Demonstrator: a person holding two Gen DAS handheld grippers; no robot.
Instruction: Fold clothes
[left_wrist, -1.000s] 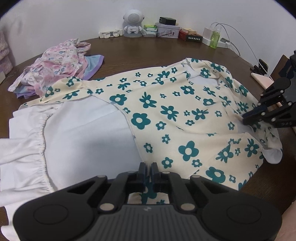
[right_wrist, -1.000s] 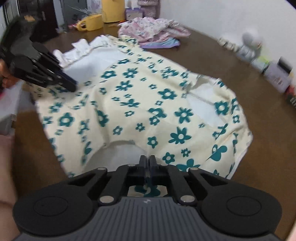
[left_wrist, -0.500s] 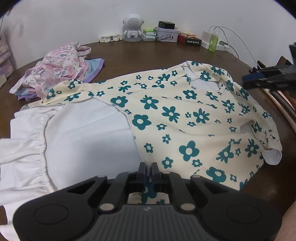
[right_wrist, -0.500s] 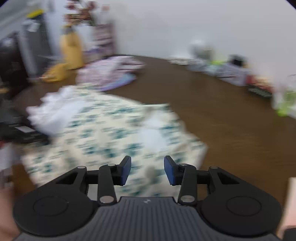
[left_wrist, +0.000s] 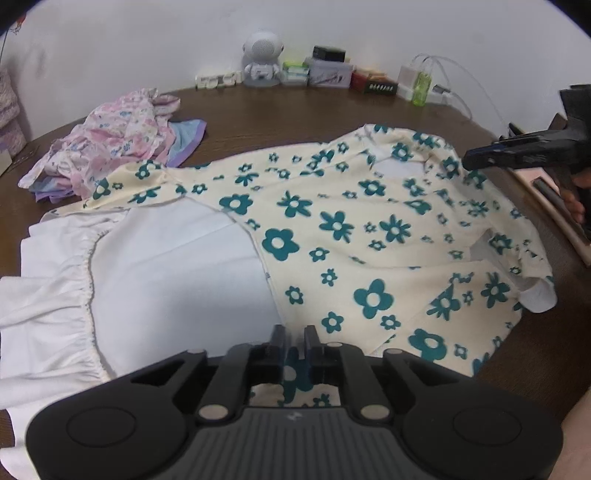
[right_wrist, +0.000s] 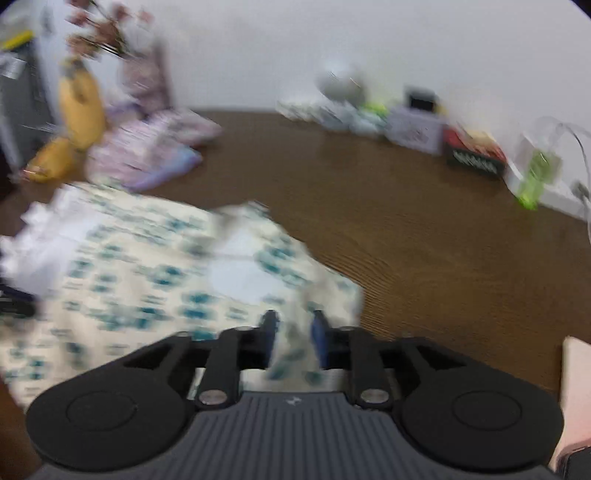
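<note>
Cream cotton with teal flowers: floral dress (left_wrist: 369, 229), spread flat on the brown wooden worktop (left_wrist: 295, 114), white lining and gathered white ruffle turned out on its left half. Neck opening at the far right end, short sleeve bunched at the near right edge.

Left tongs (left_wrist: 294, 341) at the dress's near hem, clenched on a fold of the printed cloth, one teal flower caught between the black fingers (left_wrist: 277, 334). Small pale logo on the ribbed grey body behind them, too small to read.

Right tongs (left_wrist: 469, 160) over the dress's far right shoulder, by the neckline, held in a hand at the frame edge. From their own view, heavily blurred: right tongs (right_wrist: 294, 332) with a ridge of dress (right_wrist: 147, 258) cloth standing up between the blue-padded fingers (right_wrist: 320, 334), a gap left between those pads; cannot tell whether clamped tight or only closing.

Beyond the dress's left end, a crumpled pile of pink and lilac clothes (left_wrist: 110, 136). Beyond its far edge, against the white wall: white block letters (left_wrist: 216, 78), unreadable; a white toy robot (left_wrist: 262, 59); small boxes; a red and black box (left_wrist: 375, 83) with a line of white print, not legible; a green bottle (left_wrist: 421, 88) with white cables beside it.
</note>
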